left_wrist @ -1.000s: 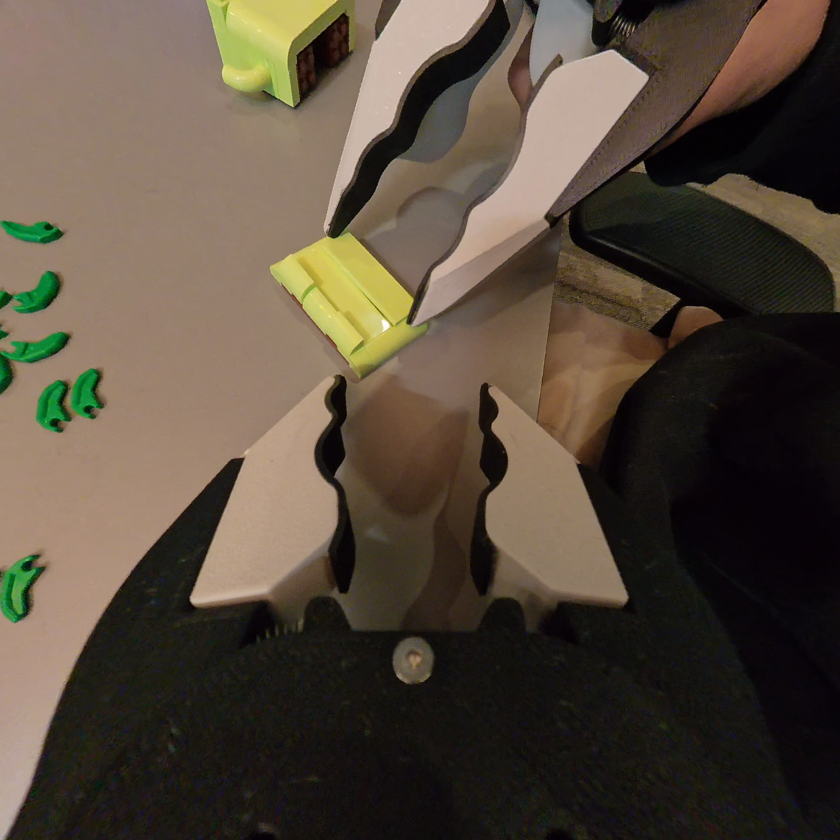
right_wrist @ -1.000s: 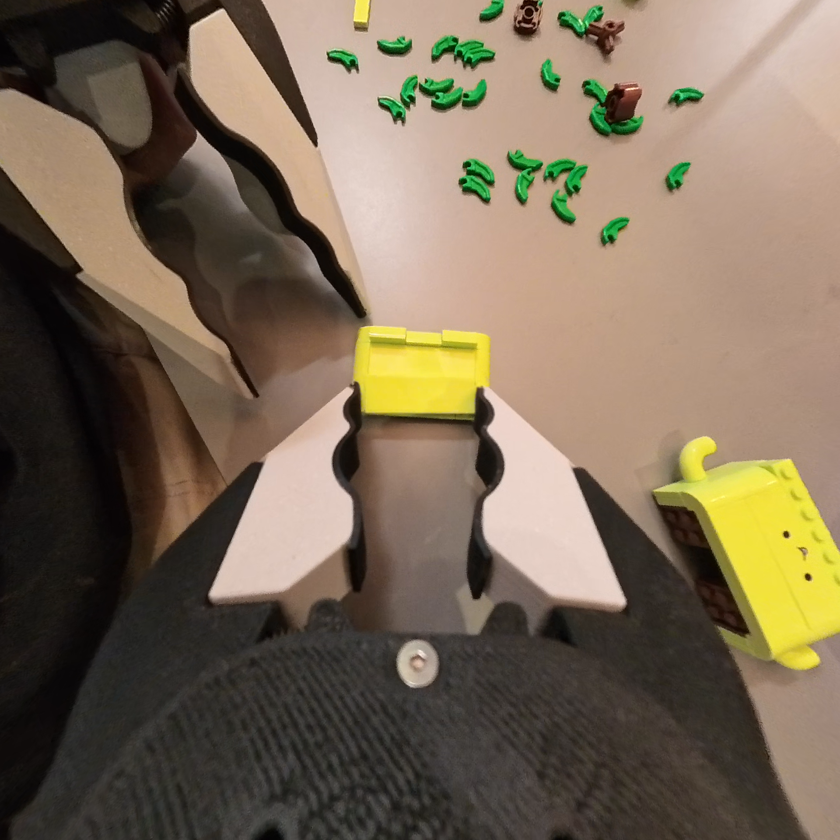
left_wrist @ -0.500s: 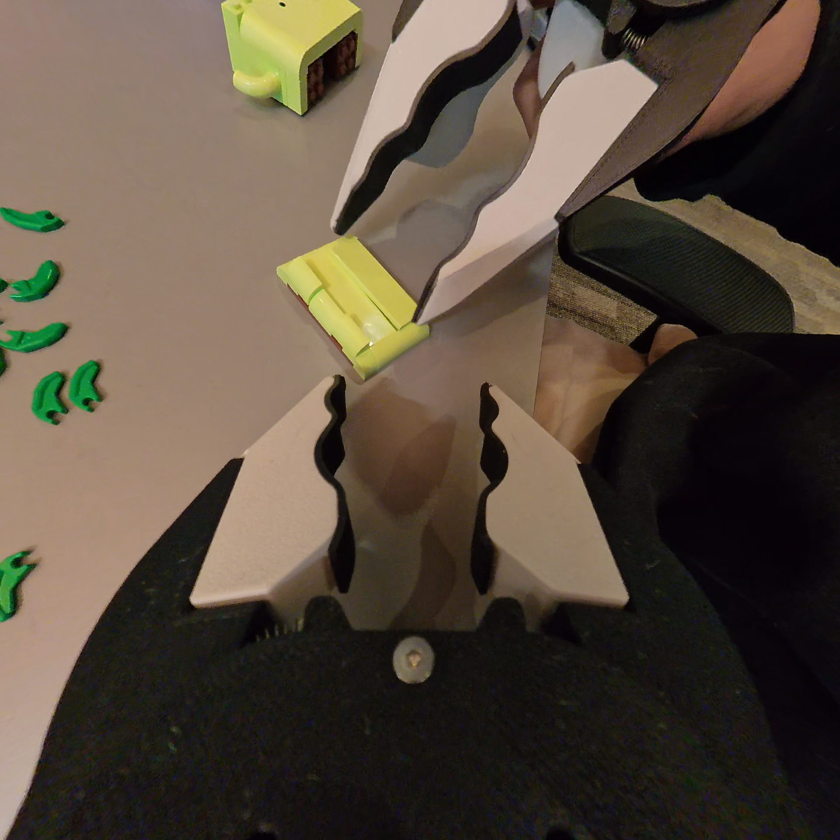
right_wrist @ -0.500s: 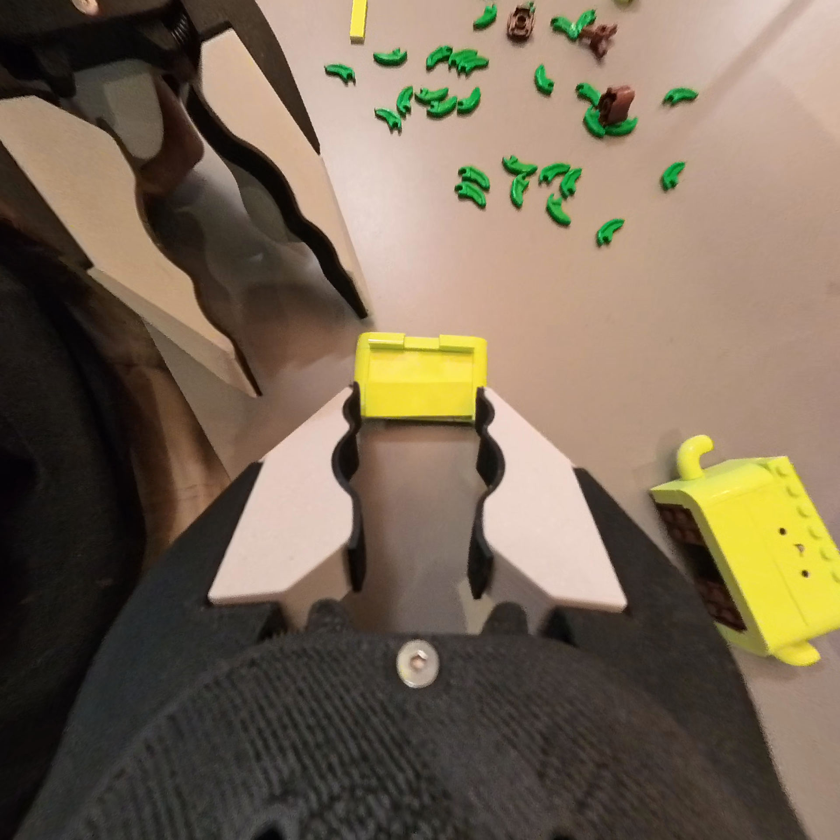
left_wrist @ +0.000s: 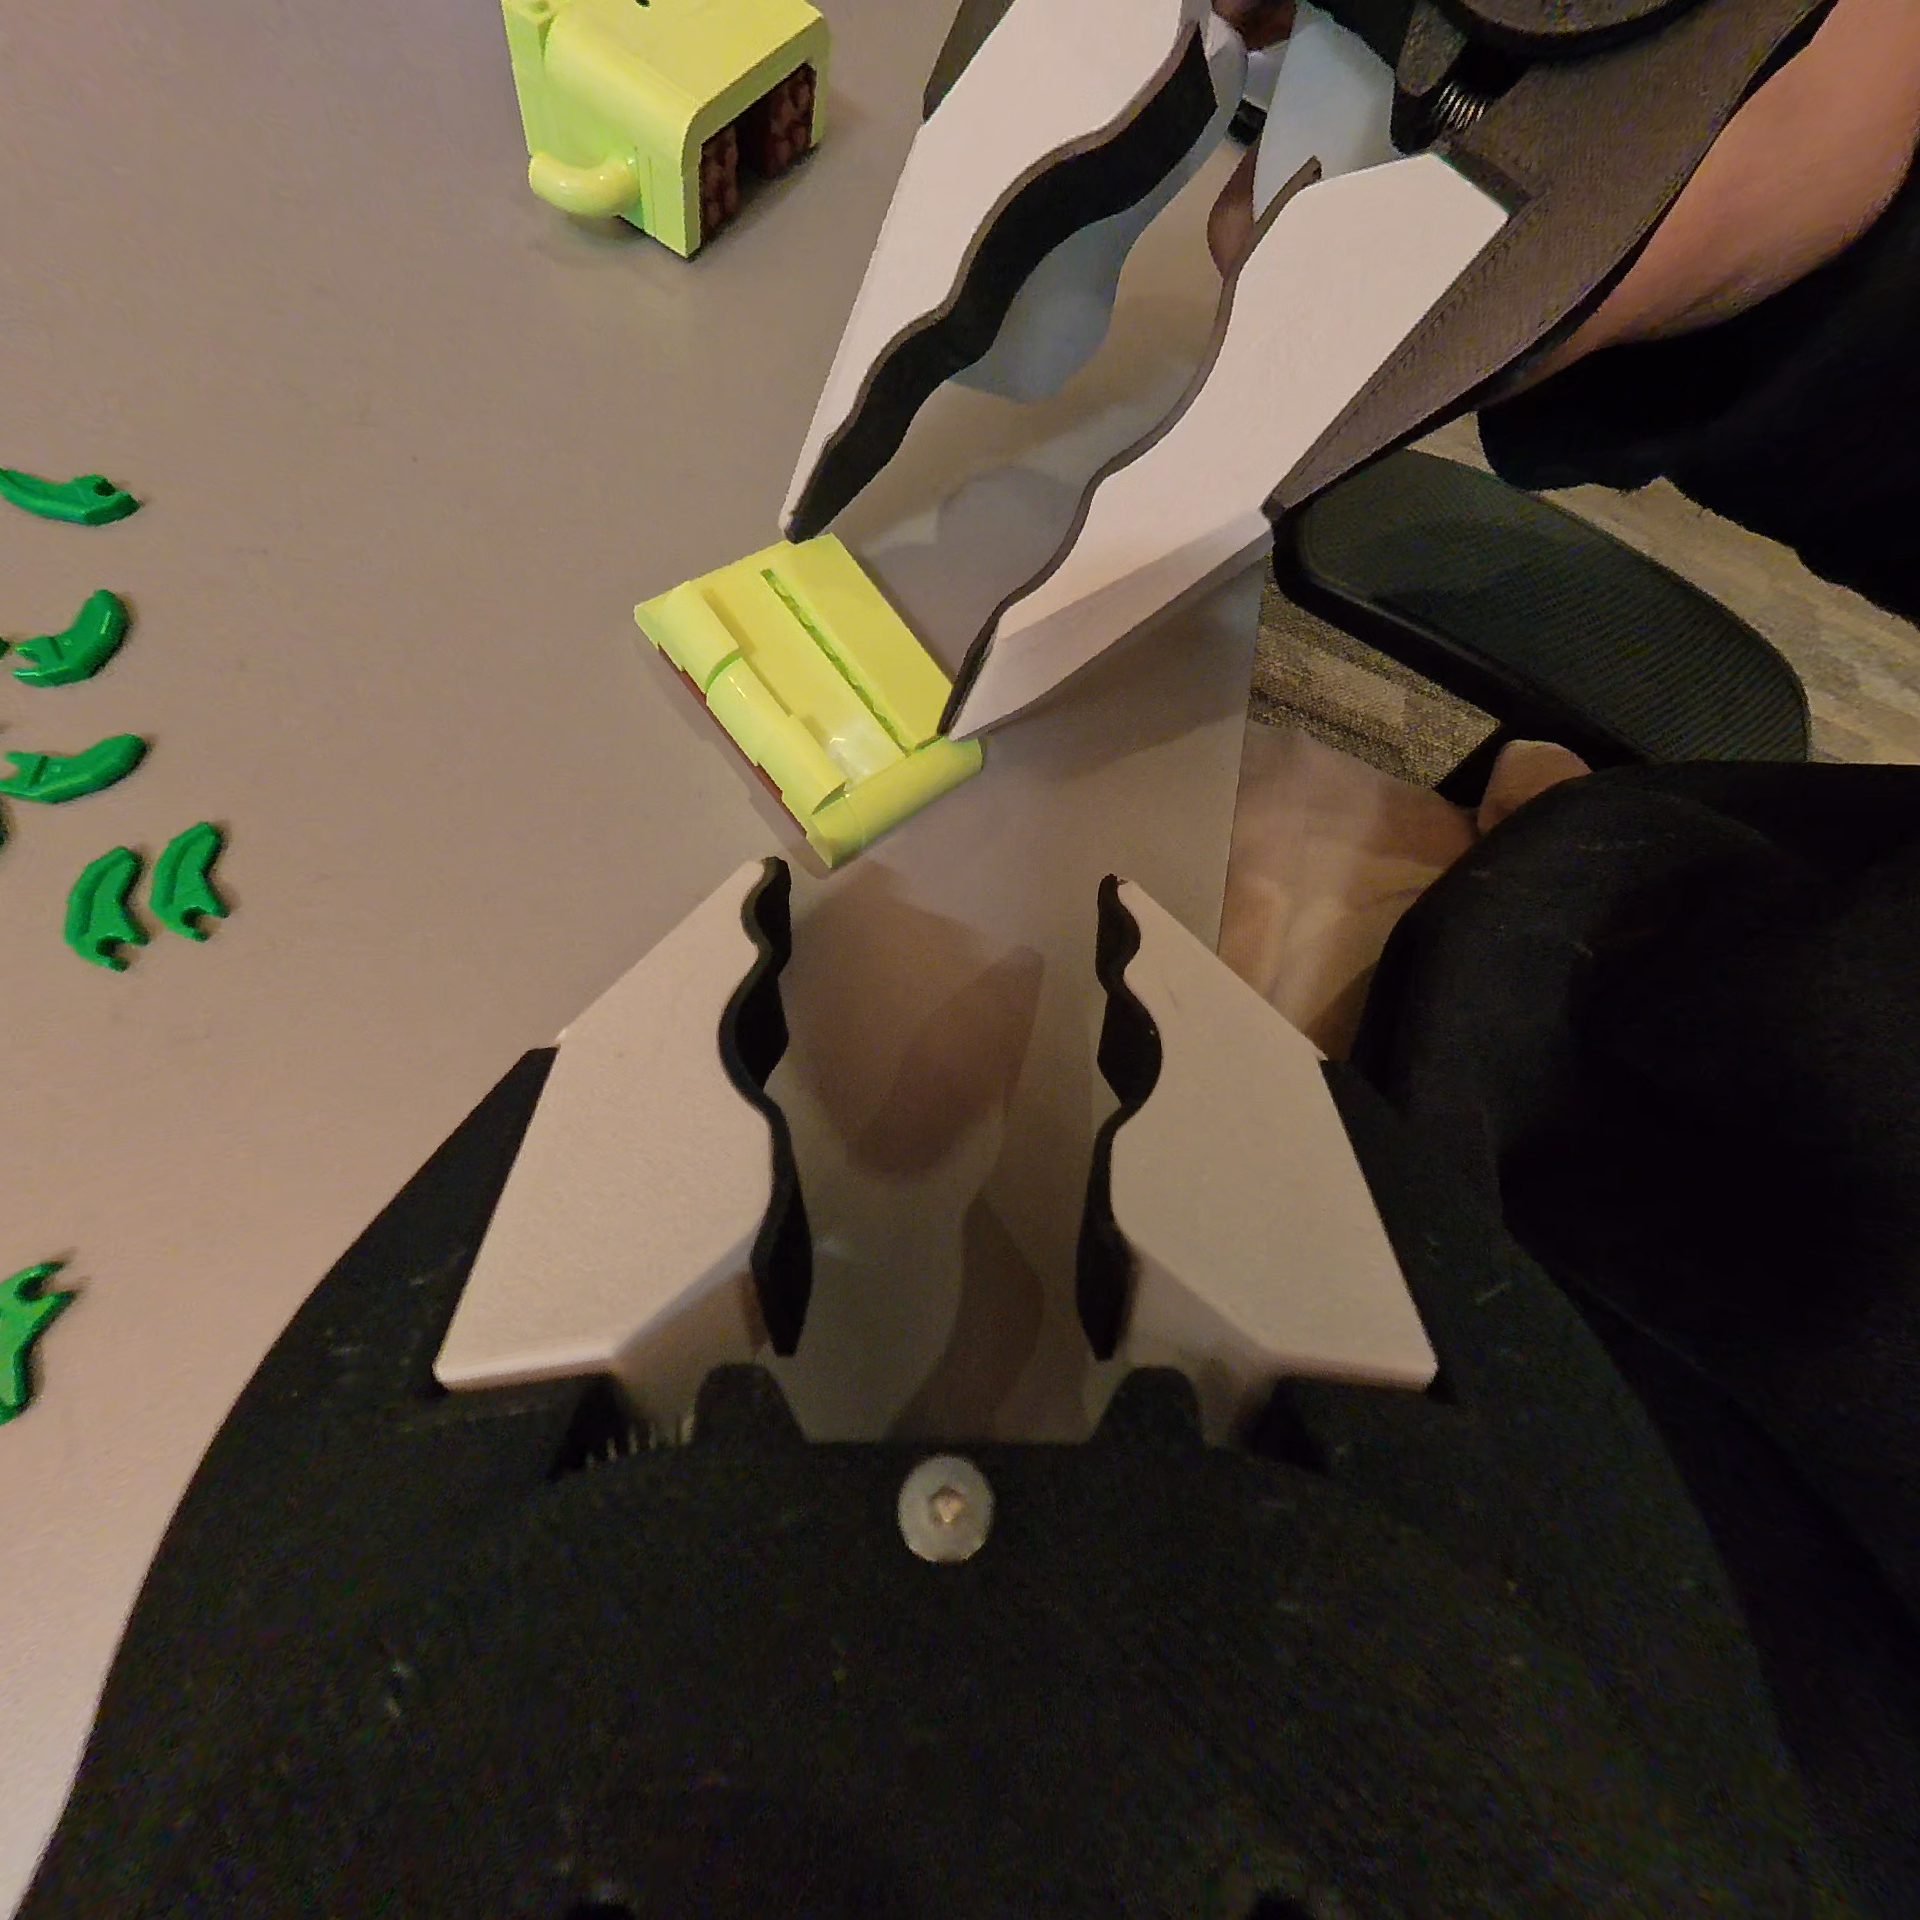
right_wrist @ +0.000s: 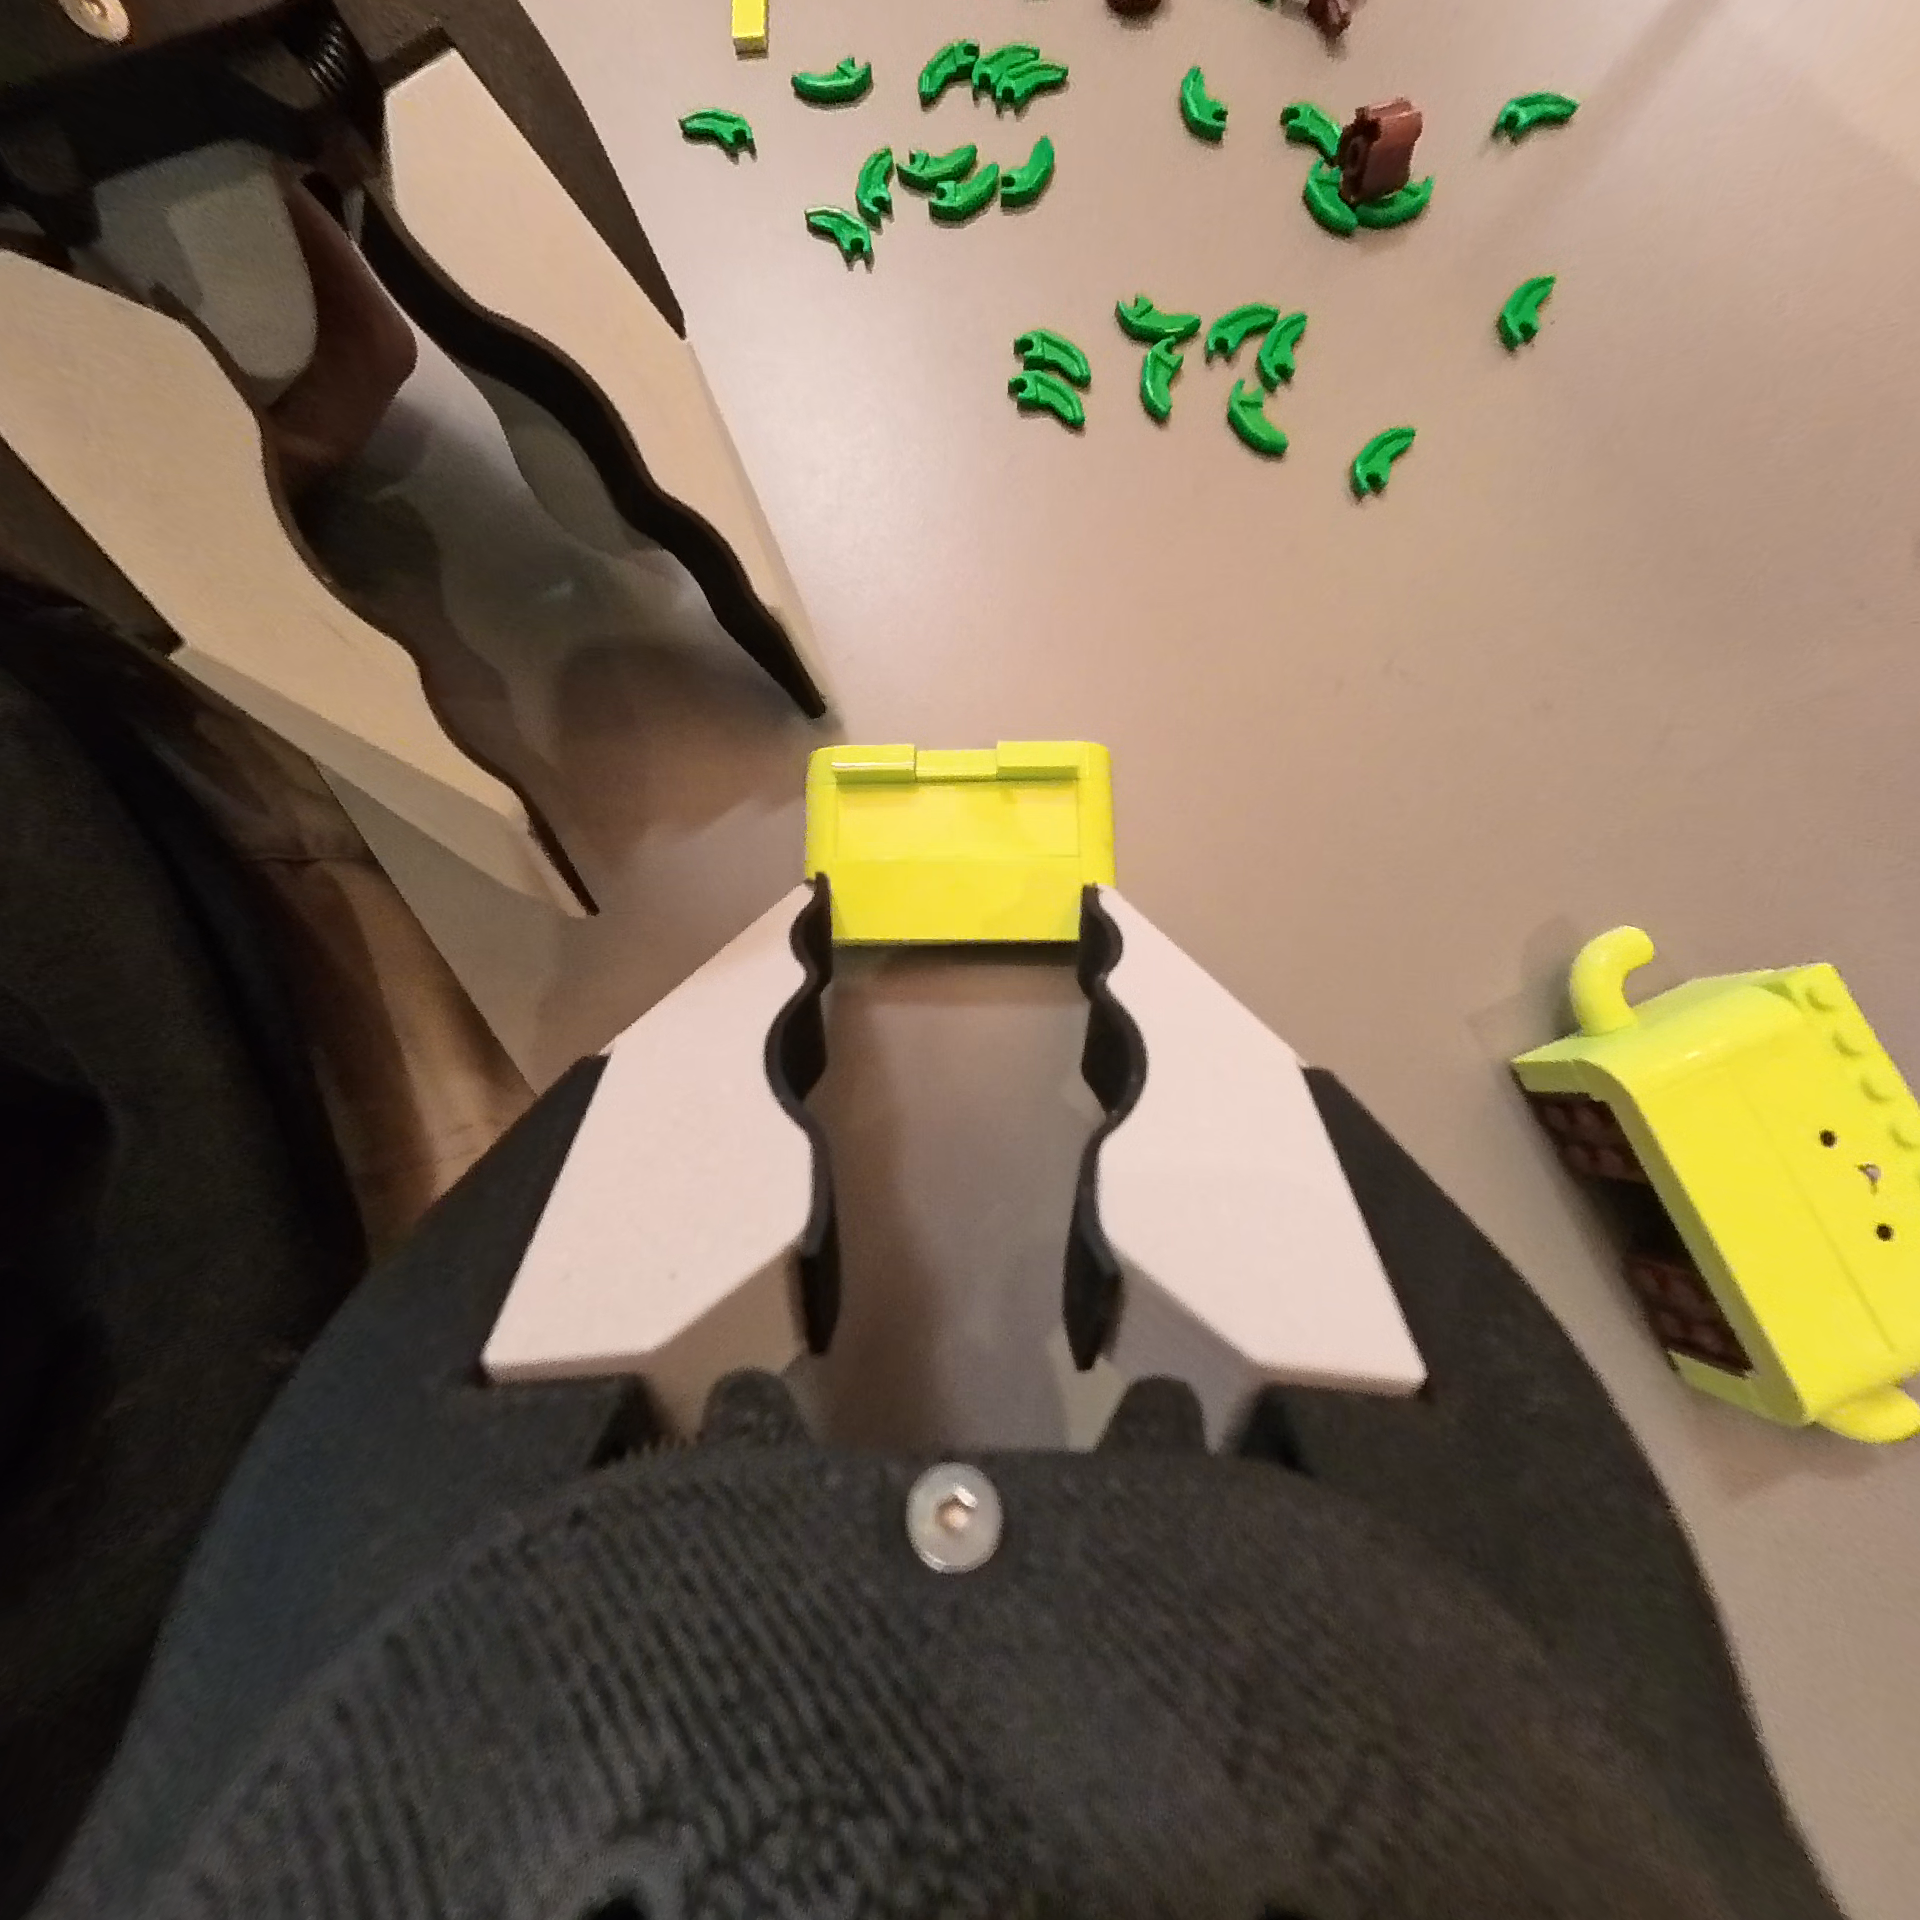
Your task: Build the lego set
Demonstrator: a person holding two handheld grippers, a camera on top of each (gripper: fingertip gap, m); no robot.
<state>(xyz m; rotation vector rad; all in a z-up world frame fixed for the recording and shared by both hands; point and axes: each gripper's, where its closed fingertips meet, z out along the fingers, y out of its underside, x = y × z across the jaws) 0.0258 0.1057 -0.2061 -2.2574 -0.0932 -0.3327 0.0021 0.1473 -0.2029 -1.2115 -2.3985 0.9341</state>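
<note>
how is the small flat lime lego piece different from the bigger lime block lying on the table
The flat lime piece is thin and low; the lime block is much bulkier and boxy. The flat piece sits clamped between the right gripper's fingertips, while the block lies free, away from both grippers. The block has curved hooks and brown bricks showing at its open end; the flat piece shows only a brown sliver underneath. Both are lime green.

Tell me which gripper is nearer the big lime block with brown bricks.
Right. The right gripper, shut on the flat lime piece, is nearer the big lime block; the open left gripper sits beyond that flat piece.
</note>
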